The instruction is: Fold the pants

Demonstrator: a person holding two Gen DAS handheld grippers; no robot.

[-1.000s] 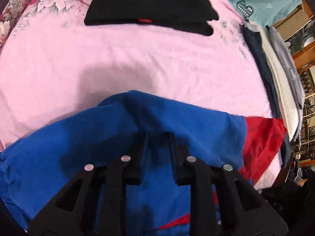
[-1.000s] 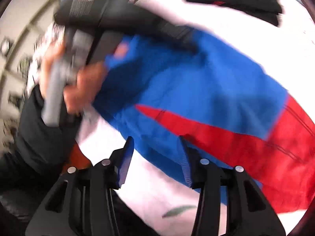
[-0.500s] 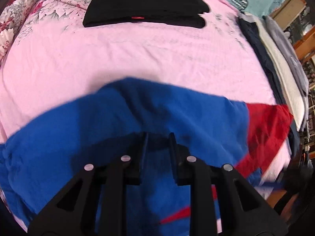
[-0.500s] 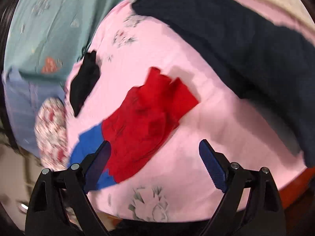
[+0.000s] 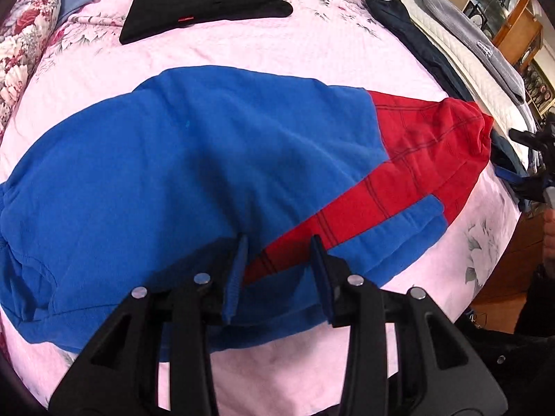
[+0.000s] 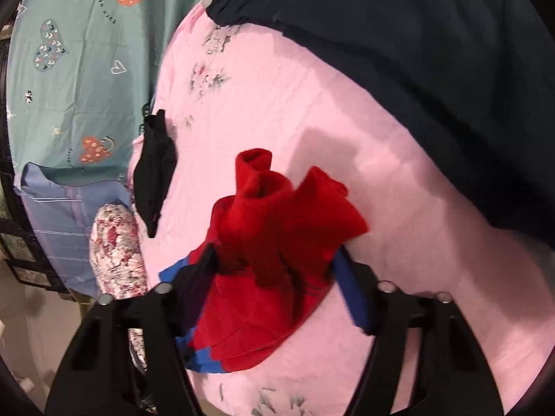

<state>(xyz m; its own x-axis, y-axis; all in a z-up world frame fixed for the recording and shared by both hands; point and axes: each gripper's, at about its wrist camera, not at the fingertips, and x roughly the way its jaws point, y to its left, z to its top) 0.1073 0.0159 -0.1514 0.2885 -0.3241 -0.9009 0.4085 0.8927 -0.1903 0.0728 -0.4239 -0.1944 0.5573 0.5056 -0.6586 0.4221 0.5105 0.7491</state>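
The blue and red pants (image 5: 208,159) lie across the pink bed sheet (image 5: 242,52), waist at the left, red leg ends (image 5: 444,145) at the right. My left gripper (image 5: 279,246) is open just above the blue cloth near the red stripe, holding nothing. In the right wrist view the bunched red leg ends (image 6: 277,215) sit between the open jaws of my right gripper (image 6: 275,256), which are not closed on them. The right gripper also shows at the far right edge of the left wrist view (image 5: 530,159).
A folded black garment (image 5: 208,0) lies at the far side of the bed. Dark, white and grey folded clothes (image 5: 461,52) are stacked along the right edge. A floral pillow (image 5: 20,41) is at the left. A teal sheet (image 6: 86,52) lies beyond.
My left gripper has opened and let go of the blue cloth, and the pants now lie flat. My right gripper has swung to the red leg ends and closed in around them.
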